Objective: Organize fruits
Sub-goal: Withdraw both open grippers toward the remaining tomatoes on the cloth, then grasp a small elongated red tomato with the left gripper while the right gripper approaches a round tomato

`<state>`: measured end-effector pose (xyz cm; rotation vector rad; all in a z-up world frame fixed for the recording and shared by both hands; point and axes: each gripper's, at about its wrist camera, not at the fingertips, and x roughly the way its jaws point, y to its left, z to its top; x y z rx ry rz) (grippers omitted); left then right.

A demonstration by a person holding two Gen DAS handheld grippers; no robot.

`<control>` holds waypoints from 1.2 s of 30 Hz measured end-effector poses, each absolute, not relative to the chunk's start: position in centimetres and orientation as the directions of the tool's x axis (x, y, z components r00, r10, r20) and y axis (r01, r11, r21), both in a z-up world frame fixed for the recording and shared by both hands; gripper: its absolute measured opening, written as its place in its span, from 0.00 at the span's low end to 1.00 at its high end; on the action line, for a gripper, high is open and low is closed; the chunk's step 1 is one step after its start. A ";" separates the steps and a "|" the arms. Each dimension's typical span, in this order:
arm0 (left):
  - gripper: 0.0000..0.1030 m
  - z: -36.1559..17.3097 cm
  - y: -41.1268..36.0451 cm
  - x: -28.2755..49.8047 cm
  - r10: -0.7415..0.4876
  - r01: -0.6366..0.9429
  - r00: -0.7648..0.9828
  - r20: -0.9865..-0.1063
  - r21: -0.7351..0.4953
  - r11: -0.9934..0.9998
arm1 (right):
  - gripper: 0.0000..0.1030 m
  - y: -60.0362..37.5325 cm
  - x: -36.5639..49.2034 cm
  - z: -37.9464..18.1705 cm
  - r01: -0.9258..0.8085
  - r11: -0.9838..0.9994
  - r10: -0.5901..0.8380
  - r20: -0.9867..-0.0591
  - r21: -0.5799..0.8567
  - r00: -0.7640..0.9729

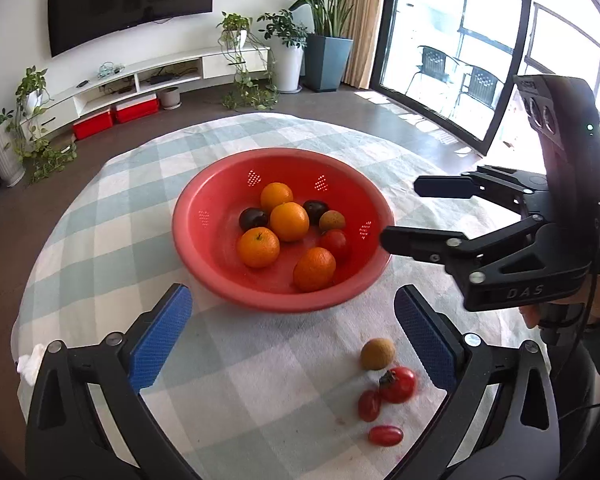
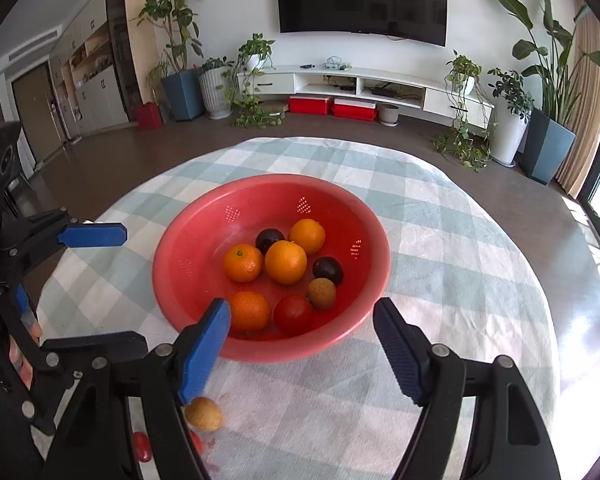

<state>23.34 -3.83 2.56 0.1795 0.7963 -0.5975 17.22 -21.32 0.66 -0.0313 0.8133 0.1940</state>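
One round table (image 1: 80, 216) under a pale green-and-white checked cloth carries everything. One red plastic colander bowl (image 1: 204, 248) sits at its middle, with small clusters of drain holes in its wall. Eight fruits lie inside it: four oranges (image 1: 289, 221), two dark purple plums (image 1: 253, 218), one red tomato (image 1: 334, 242) and one small tan-brown round fruit (image 1: 332, 221). Four more pieces lie on the cloth outside the bowl, close together on the near side: one red tomato with a dark stalk (image 1: 398, 385), one loose tan-brown round fruit (image 1: 377, 354) and two small oblong cherry tomatoes (image 1: 369, 405).

Both grippers are empty. The left gripper (image 1: 293, 334), with blue pads, stands spread wide just short of the bowl's near rim; the four loose pieces lie on the cloth just inside its right finger. The right gripper (image 2: 302, 350) is also open, a little less wide, above the bowl's near rim, with the loose tan fruit down beside its left finger.
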 end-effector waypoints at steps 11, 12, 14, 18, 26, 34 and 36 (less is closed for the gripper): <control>1.00 -0.9 -2.5 14.7 -0.387 0.503 0.513 -0.766 -0.097 0.859 | 0.80 -22.7 7.0 -0.5 -0.073 0.970 0.211 -0.648 0.233 0.732; 1.00 -1.6 -2.7 14.3 -0.376 0.491 0.506 -0.776 -0.099 0.865 | 0.80 -22.6 6.4 -0.8 -0.061 0.969 0.205 -0.648 0.238 0.733; 1.00 -2.5 -3.2 13.6 -0.350 0.471 0.502 -0.791 -0.090 0.878 | 0.79 -22.3 5.6 -1.6 -0.040 0.969 0.194 -0.653 0.244 0.732; 1.00 -3.6 -4.6 12.7 -0.340 0.465 0.498 -0.798 -0.085 0.881 | 0.73 -21.9 5.2 -2.6 -0.030 0.973 0.179 -0.664 0.230 0.726; 0.52 -5.0 -6.1 13.3 -0.311 0.448 0.486 -0.817 -0.072 0.891 | 0.68 -22.9 4.6 -3.4 -0.016 0.971 0.173 -0.651 0.240 0.739; 0.48 -5.9 -7.1 13.2 -0.299 0.464 0.469 -0.831 -0.056 0.884 | 0.66 -22.9 4.1 -3.1 -0.027 0.970 0.178 -0.637 0.240 0.750; 0.44 -6.0 -7.4 13.3 -0.296 0.469 0.471 -0.831 -0.048 0.882 | 0.66 -23.0 4.1 -3.0 -0.027 0.969 0.181 -0.635 0.245 0.751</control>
